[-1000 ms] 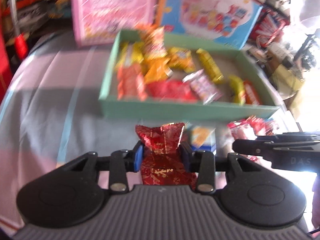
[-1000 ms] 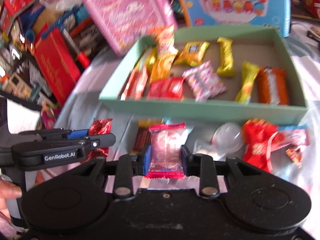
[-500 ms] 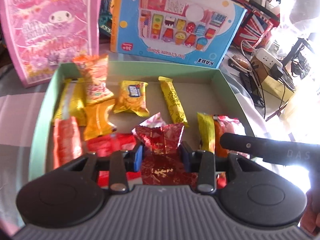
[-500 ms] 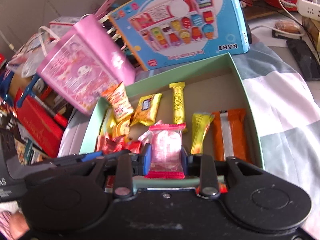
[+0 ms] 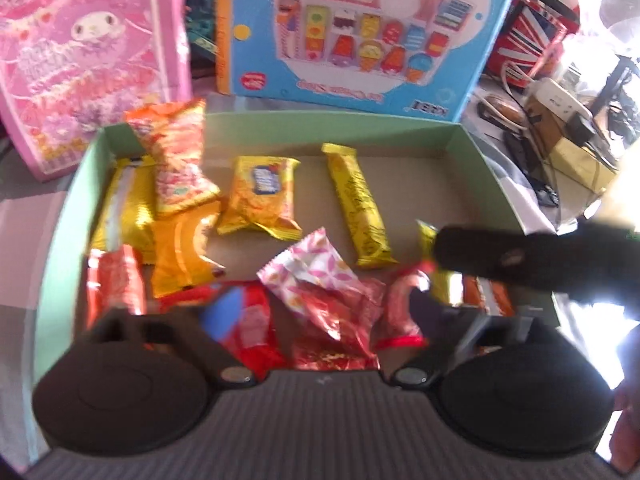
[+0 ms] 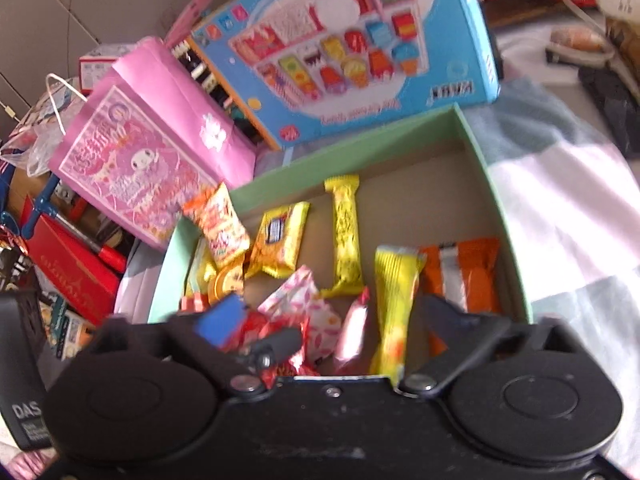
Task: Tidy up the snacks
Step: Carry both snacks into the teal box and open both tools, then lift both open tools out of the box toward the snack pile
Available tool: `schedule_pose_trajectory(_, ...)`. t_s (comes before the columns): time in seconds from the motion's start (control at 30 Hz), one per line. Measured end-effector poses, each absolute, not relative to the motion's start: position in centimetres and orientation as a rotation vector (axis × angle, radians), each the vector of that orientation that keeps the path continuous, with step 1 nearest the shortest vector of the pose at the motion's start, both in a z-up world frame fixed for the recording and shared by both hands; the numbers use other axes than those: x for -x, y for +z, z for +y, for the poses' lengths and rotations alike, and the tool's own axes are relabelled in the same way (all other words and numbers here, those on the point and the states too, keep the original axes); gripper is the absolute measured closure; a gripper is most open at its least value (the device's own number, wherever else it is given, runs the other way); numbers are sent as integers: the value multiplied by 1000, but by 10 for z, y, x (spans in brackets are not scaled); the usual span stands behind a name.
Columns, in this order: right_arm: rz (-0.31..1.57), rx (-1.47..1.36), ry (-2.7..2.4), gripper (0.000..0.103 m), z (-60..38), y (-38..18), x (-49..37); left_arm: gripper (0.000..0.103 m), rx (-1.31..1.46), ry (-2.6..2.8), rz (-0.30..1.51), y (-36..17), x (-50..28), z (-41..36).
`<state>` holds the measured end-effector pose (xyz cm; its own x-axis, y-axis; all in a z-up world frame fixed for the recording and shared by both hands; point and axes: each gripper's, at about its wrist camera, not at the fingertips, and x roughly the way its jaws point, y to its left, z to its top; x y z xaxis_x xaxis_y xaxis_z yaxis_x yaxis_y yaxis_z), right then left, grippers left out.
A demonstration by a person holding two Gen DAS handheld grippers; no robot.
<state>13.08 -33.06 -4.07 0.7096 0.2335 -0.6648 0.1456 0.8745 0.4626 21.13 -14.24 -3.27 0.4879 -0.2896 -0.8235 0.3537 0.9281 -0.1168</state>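
A: Both tools have let go. Half a second back the left tool [image 5: 316,320] was clamped on the red foil packet [image 5: 340,320] and the right tool [image 6: 332,332] on the pink candy pouch [image 6: 352,332]; now the fingers of each are spread wide, with nothing pinched between them.

B: Where did the two snacks end up?

A: Inside the green box [image 5: 60,240]. The red foil packet lies in the gap between the left tool's fingers, on the box floor at the near wall, partly under the pink-flowered wrapper [image 5: 312,268]. The pink candy pouch sits between the right tool's spread fingers, just beside the bright yellow stick [image 6: 394,304]. It is blurred, so I can't tell whether it has settled flat.

B: And the rest of the box?

A: Ahead of the left tool are the yellow biscuit pack [image 5: 260,196] and the long gold bar [image 5: 360,208]; to its left, the orange-and-red pouch [image 5: 176,160] leans on the far corner. The orange wafer pack [image 6: 460,276] lies just ahead of the right tool's right finger.

B: So what does that mean for the job?

A: I'd judge two more snacks are filed. A second ago, loose ones were on the surface in front of the box. They are out of view now, so both tools probably need to pull back and go for those.
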Motion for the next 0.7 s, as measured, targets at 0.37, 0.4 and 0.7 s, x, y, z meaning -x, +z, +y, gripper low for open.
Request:
schedule_pose_trajectory(0.37, 781, -445, 39, 0, -317, -25, -115, 0, -78, -359, 992, -21, -193, -133)
schedule_pose_trajectory(0.4, 783, -442, 40, 0, -316, -24, -114, 0, -78, -354, 992, -19, -190, -131)
schedule_pose_trajectory(0.7, 787, -425, 17, 0, -311, -14, -82, 0, -67, -358, 970, 0, -156, -116)
